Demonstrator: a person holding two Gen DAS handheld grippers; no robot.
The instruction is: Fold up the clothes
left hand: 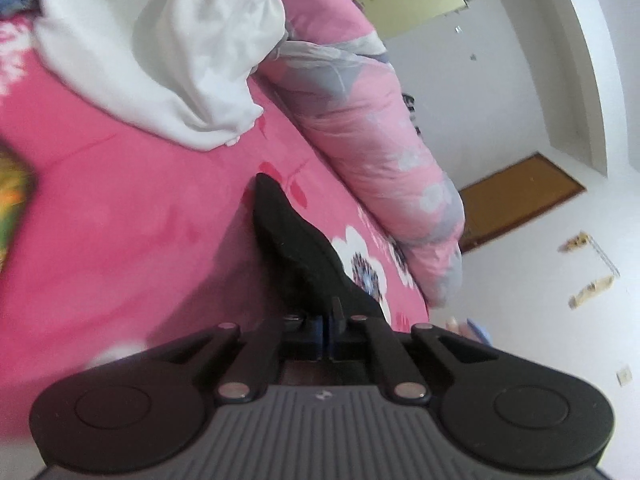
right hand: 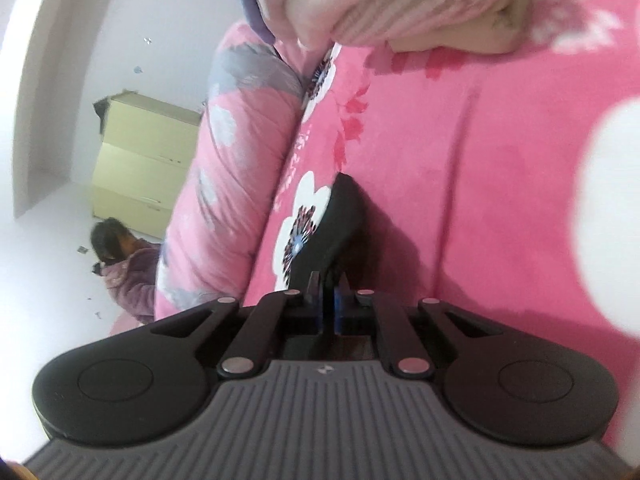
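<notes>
A white garment (left hand: 160, 48) lies crumpled on the pink flowered bedsheet (left hand: 120, 220), up and to the left of my left gripper (left hand: 265, 184). Its black fingers are pressed together over the sheet, and I see nothing between them. In the right wrist view, a folded beige and pink striped cloth (right hand: 420, 0) rests at the top on the same sheet (right hand: 480, 200). My right gripper (right hand: 343, 184) is shut too, with its fingers over a white flower print and no cloth visibly caught in them.
A rolled pink and grey quilt (left hand: 380, 152) (right hand: 224, 168) lies along the bed's edge. Beyond it are a white floor, a yellow cabinet (right hand: 140, 160) and a person in purple (right hand: 128, 276) sitting on the floor. A colourful item (left hand: 12, 200) shows at the left edge.
</notes>
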